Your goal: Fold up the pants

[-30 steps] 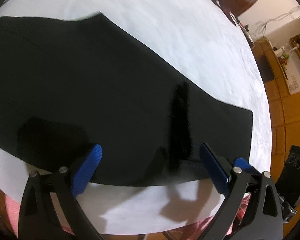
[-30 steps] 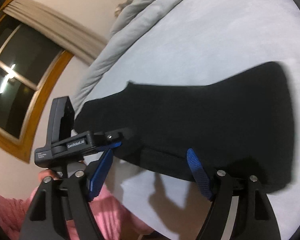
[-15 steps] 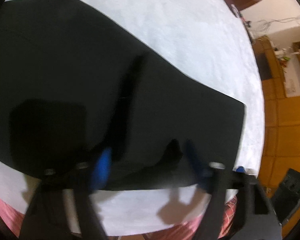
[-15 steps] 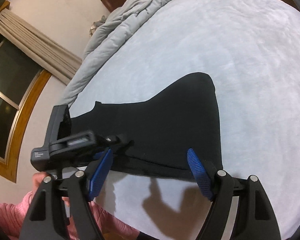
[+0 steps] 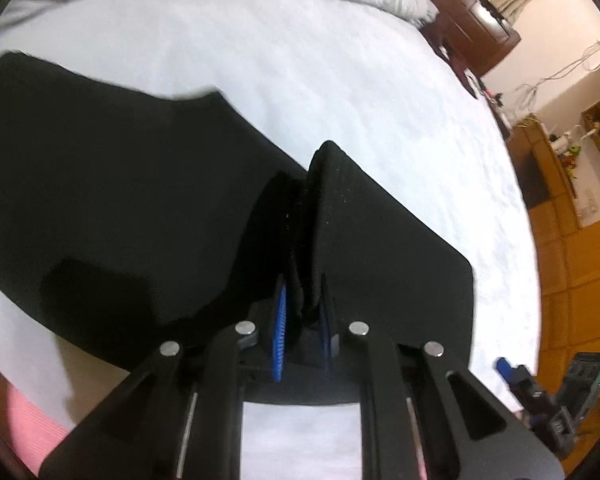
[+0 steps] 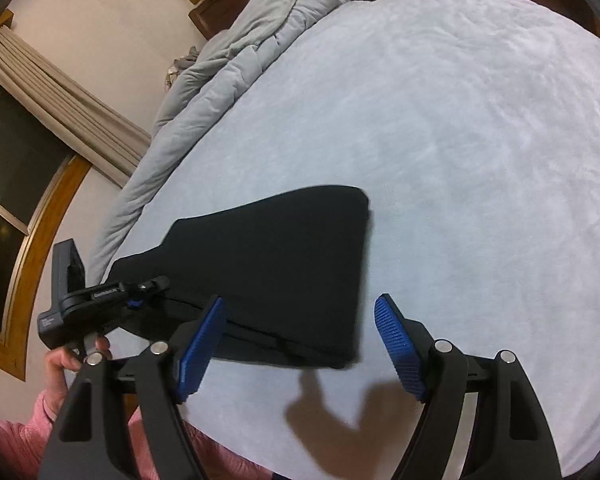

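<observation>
- fingers (image 5: 280,320) of the left gripper (image 5: 301,316) are pinched narrow on a raised ridge of the black pants (image 5: 120,200), at the hem nearest the person.
- fingers (image 6: 200,344) of the right gripper (image 6: 300,340) stand wide and hold nothing, hovering over the near end of the pants.
- pants lie on the white bed (image 6: 479,140), close to its near edge, already narrowed to a single long strip.
- my reading: the lengthwise fold looks done; the crosswise folds are left, and the left pinch seems the start of one.
</observation>
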The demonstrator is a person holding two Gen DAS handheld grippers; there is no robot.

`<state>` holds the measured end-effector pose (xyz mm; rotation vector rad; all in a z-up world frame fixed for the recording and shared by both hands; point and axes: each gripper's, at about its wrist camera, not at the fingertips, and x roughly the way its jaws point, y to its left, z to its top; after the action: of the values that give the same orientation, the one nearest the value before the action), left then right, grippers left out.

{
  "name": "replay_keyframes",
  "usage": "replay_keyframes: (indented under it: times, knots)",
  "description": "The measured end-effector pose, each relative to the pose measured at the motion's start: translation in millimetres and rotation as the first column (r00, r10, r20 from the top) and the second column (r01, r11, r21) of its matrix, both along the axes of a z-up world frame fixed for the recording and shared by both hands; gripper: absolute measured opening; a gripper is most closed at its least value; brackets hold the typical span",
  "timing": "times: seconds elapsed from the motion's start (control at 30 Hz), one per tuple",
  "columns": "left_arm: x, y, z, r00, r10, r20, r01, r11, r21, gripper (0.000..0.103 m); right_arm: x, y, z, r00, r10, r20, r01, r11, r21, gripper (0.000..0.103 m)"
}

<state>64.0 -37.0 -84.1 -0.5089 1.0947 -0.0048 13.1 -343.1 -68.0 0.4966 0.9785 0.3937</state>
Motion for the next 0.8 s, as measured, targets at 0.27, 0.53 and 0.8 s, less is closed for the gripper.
replay_keyframes:
  times: [0.27, 0.53, 0.8]
  knots:
    - [1, 25, -45, 0.996, -0.013, -0.084, 0.014, 1.0, 0.018, 0.017, 32, 41, 1, 0.996, 0.09, 0.0, -0.09, 0.996, -0.008, 0.078]
    - [-9, 38, 2, 1.0, -0.005, -0.026, 0.006, 0.999, 0.044, 0.047, 63, 61, 4, 0.99, 0.137, -0.034, -0.138, 0.99, -0.033, 0.078]
    - [27, -2, -6, 0.985, -0.169, -0.039, 0.17, 0.985, 0.03, 0.051, 110, 64, -21, 0.985, 0.09, -0.145, -0.099, 0.993, -0.058, 0.076]
